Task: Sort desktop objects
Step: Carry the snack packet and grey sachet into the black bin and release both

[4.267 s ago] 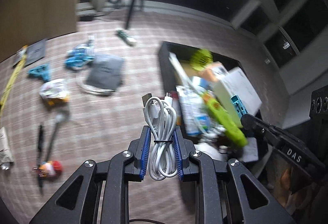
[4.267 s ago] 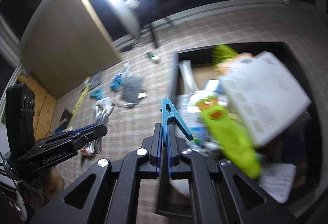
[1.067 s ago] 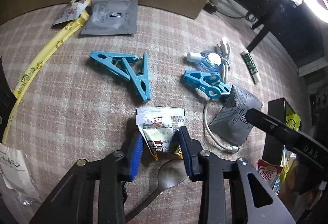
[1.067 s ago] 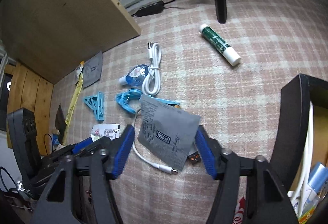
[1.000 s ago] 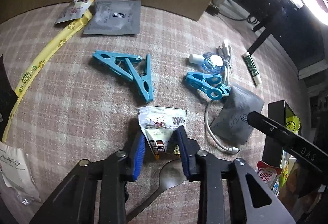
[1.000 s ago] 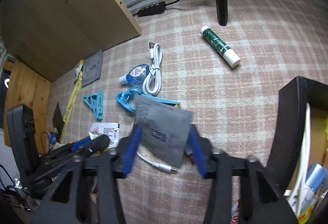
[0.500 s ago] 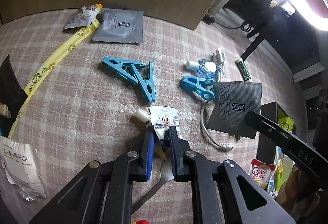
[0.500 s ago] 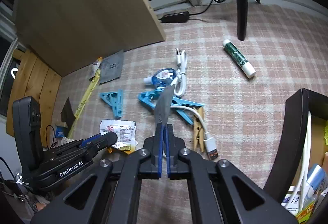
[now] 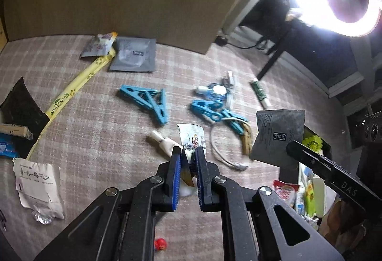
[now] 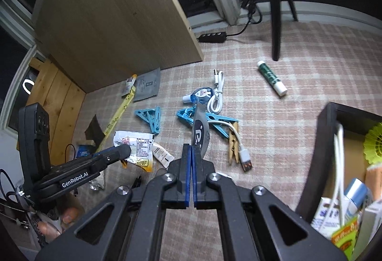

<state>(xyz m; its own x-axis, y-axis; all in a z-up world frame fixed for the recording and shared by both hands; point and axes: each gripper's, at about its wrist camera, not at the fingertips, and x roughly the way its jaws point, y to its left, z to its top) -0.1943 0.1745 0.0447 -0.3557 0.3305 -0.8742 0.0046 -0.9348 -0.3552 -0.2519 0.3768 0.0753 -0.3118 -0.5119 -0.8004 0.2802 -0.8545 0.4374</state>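
My left gripper [image 9: 187,158] is shut on a white creamer sachet [image 9: 192,140], which hangs lifted above the checked cloth. In the right wrist view the same sachet [image 10: 135,145] shows at the left gripper's tip. My right gripper [image 10: 192,149] is shut on a grey foil sachet [image 10: 200,132], seen edge-on and raised. In the left wrist view that grey sachet [image 9: 278,136] hangs flat at the right, above the black box's corner.
On the cloth lie blue pegs [image 9: 149,100], more blue pegs [image 10: 210,117], a white USB cable [image 10: 217,96], a wooden peg [image 10: 232,145], a glue stick [image 10: 272,81], a small white tube [image 9: 163,142], a second grey sachet [image 9: 133,57] and yellow tape [image 9: 71,91]. A black box [image 10: 322,141] holding several items stands at right.
Both grippers closed on their sachets, the left on the white one and the right on the grey one, and lifted them off the cloth. A wooden peg and cable end are uncovered.
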